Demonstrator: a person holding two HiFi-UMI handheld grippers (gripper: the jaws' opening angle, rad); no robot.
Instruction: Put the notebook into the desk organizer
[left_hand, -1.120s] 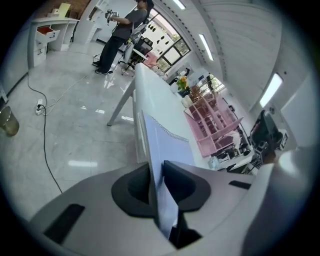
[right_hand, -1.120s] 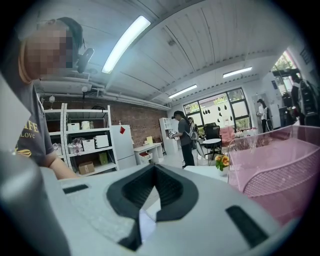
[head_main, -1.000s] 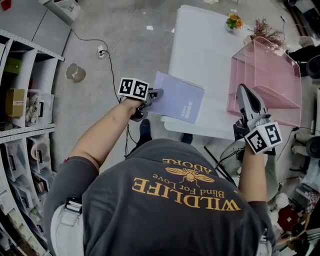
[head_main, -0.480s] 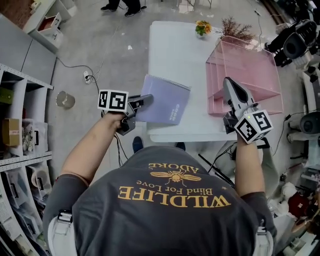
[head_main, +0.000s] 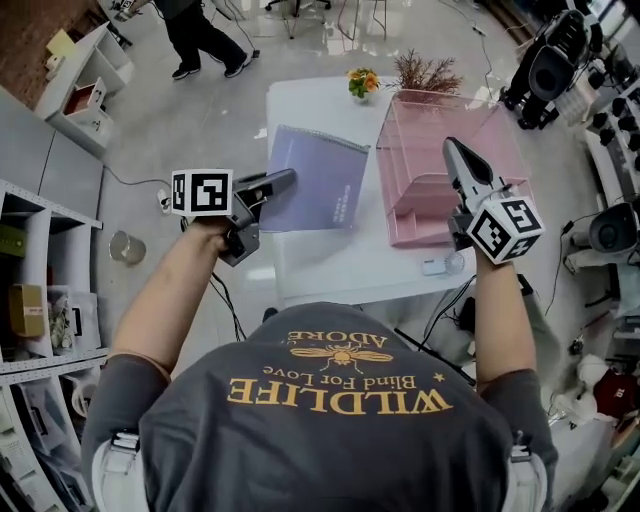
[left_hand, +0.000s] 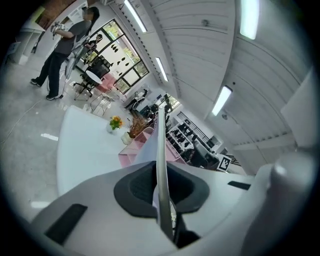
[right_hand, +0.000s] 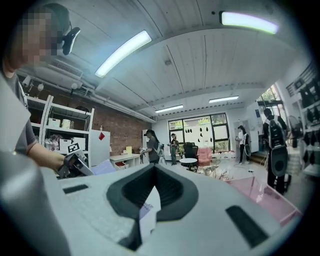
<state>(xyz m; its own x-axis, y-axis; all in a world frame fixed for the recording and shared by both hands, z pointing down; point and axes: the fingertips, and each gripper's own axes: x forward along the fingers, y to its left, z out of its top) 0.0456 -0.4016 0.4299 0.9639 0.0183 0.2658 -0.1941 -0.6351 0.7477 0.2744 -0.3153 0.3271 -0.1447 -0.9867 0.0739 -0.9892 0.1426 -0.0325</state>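
Hiding part of the table (head_main: 345, 262), notebook (head_main: 320, 185) clamped in left gripper (head_main: 288, 177).

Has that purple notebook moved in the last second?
Yes. Held by the left gripper, the notebook has moved from the white table's near left corner further in over it, closer to the pink desk organizer.

Notebook: lavender spiral-bound notebook (head_main: 322, 185), closed, cover up, spiral along its far edge, dark print near one corner.
Notebook pose: roughly flat over the white bench (head_main: 330, 270), its near left corner clamped in the jaws of the left gripper (head_main: 285, 180).
Organizer: translucent pink plastic desk organizer (head_main: 470, 130) with stepped trays, upright on the bench's right side, just beside the notebook but apart from it.
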